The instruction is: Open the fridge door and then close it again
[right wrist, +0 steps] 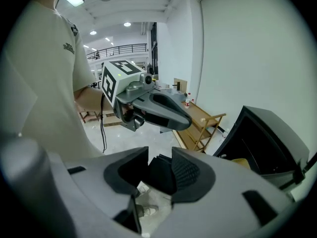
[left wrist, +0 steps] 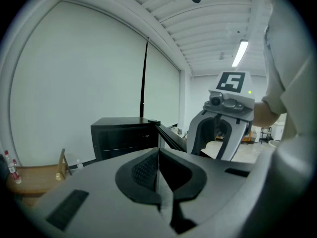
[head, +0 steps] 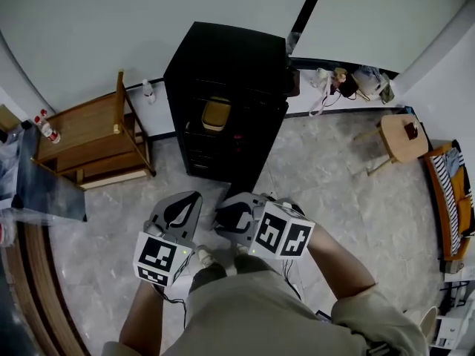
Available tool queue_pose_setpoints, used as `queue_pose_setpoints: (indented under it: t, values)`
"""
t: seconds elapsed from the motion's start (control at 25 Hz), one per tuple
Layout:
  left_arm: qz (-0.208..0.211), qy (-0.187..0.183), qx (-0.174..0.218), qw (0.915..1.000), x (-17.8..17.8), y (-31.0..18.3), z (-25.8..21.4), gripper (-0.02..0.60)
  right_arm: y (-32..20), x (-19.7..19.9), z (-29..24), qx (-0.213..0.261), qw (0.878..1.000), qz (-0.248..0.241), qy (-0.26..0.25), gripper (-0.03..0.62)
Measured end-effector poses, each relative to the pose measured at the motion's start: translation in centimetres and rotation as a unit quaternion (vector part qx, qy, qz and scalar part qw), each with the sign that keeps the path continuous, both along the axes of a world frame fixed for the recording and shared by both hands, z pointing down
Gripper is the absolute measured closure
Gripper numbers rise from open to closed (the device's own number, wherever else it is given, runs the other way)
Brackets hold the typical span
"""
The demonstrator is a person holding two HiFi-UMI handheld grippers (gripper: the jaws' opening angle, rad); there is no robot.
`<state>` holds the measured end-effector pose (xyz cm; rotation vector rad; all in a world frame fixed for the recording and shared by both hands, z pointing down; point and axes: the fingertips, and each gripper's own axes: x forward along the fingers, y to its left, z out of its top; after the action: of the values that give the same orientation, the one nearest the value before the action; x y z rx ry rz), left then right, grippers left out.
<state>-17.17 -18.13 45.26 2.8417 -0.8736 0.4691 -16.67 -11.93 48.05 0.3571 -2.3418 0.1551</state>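
No print reads clearly: there are only black-and-white square markers on each gripper's cube, and a shirt logo too small to make out. The fridge (head: 223, 58), a matte black box, stands against the pale wall on a mottled stone floor (head: 334, 199), between a wooden rack (head: 89, 136) and a round wooden stool (head: 401, 138). Its door (left wrist: 171, 137) stands open, with a yellow object (head: 216, 113) on a shelf inside. The left gripper (left wrist: 158, 180) has its grey fingers (left wrist: 141, 172), padded in ribbed black, pressed together on nothing. The right gripper (right wrist: 159, 175) has its fingers (right wrist: 187, 173) narrowly apart and empty. Both grippers are apart from the fridge.
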Motion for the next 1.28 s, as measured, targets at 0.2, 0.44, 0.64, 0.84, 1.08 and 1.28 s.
queue_pose_setpoints:
  t: [0.2,0.44,0.64,0.84,1.08,1.28]
  values:
    - [0.015,0.006,-0.007,0.9998,2.2,0.6,-0.1,0.574,1.7,2.0,-0.2,-0.013,1.0,0.013,-0.006,0.476]
    - [0.042,0.005,-0.004,0.9991,5.1,1.1,-0.5,0.574,3.9,5.3,-0.4,-0.021,0.999,0.038,-0.012,0.485]
    - [0.078,0.0,-0.013,0.9969,8.5,2.1,0.0,0.574,5.3,8.1,-0.1,-0.018,0.997,0.075,-0.01,0.487]
    - [0.117,-0.002,-0.019,0.9929,12.6,3.7,0.2,0.574,5.3,12.0,-0.4,0.01,0.991,0.133,-0.032,0.487]
    - [0.162,-0.006,-0.022,0.9866,17.4,5.2,0.3,0.574,5.8,15.4,-1.1,0.011,0.979,0.188,-0.074,0.486]
    - [0.178,-0.006,-0.024,0.9838,20.1,6.0,0.3,0.574,6.3,16.5,-1.1,0.019,0.975,0.204,-0.087,0.485]
